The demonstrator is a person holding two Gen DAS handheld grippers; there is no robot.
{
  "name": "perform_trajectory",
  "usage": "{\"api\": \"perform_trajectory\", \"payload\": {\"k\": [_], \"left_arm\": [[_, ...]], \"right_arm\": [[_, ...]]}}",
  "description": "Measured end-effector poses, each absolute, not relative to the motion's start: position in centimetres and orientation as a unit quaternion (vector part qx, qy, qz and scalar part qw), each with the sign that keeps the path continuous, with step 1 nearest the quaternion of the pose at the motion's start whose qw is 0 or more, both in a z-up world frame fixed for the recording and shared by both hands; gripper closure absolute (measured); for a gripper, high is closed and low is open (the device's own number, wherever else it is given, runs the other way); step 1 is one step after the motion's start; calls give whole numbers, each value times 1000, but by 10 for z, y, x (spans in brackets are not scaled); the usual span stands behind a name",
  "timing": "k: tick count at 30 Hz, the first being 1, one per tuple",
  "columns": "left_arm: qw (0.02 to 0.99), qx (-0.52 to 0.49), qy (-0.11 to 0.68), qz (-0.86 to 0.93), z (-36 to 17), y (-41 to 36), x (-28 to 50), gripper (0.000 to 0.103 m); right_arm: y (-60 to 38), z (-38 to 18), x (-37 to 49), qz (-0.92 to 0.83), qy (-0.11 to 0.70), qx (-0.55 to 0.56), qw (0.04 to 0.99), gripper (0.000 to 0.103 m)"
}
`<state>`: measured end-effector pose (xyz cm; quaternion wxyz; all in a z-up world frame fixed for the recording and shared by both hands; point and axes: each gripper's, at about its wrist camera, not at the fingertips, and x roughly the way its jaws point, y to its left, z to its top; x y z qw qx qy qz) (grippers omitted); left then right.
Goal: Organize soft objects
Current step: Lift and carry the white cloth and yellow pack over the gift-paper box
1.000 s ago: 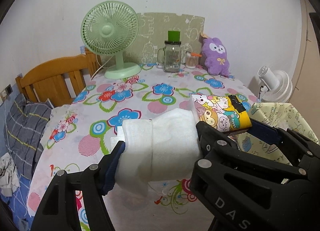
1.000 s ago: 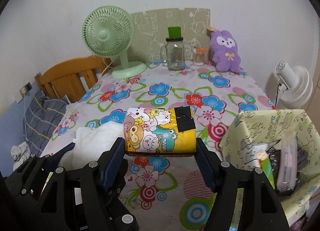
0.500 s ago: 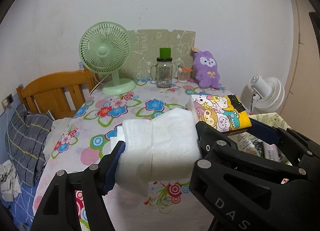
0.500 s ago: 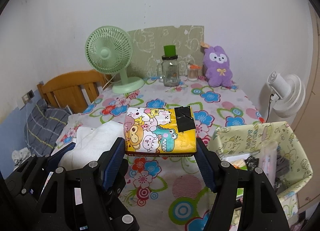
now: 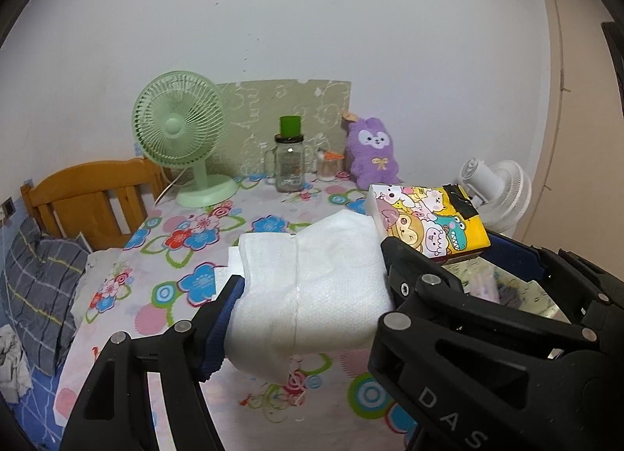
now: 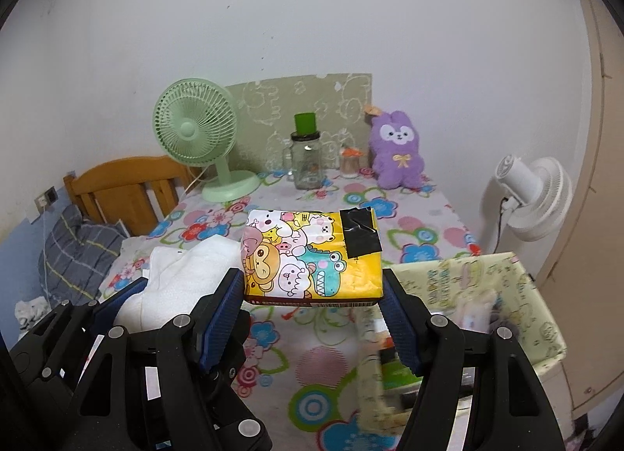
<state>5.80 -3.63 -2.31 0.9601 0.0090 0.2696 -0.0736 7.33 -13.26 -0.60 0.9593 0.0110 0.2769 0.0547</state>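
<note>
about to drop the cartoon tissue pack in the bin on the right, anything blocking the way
Nothing visible blocks it. The right gripper holds the tissue pack in the air, and the open fabric bin sits just to its right. The bin already holds some items.

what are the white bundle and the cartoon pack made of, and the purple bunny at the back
White bundle: looks like soft embossed paper or towel cloth, matte and dimpled; a clear film seam seems to wrap it. Cartoon pack: glossy printed plastic film, likely over tissues, patched with black tape. Purple bunny: fuzzy plush fabric with a yellow bow.
</note>
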Motion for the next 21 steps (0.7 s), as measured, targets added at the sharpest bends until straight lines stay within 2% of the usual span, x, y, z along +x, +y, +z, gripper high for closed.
{"api": "perform_trajectory", "payload": {"k": [21], "left_arm": [[957,32,261,-125,-20,-97,59,28]], "right_arm": [[-194,-4,66,7,264,17,964,31]]}}
